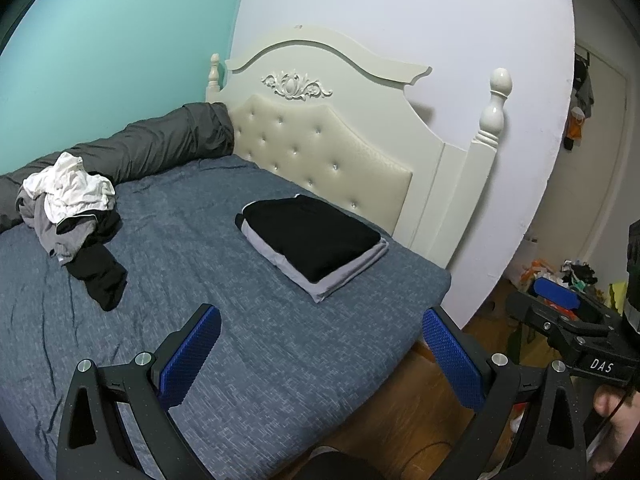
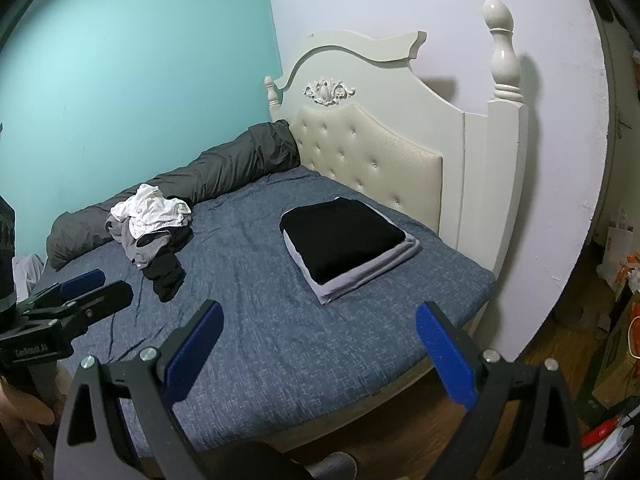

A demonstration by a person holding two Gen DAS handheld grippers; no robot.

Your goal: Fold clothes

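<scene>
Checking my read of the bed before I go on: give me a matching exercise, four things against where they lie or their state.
1 folded stack
2 unfolded pile
3 grey rolled bedding
4 left gripper

a along the teal wall
b open, empty
c near the headboard
d far side, beside the bedding

Pairs: 1-c, 2-d, 3-a, 4-b

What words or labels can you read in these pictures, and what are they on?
"DAS": white letters on the body of the right gripper, seen in the left wrist view.
White print on the body of the left gripper, in the right wrist view: too blurred to read.
Red print on a white bag by the wall: too small to read.
</scene>
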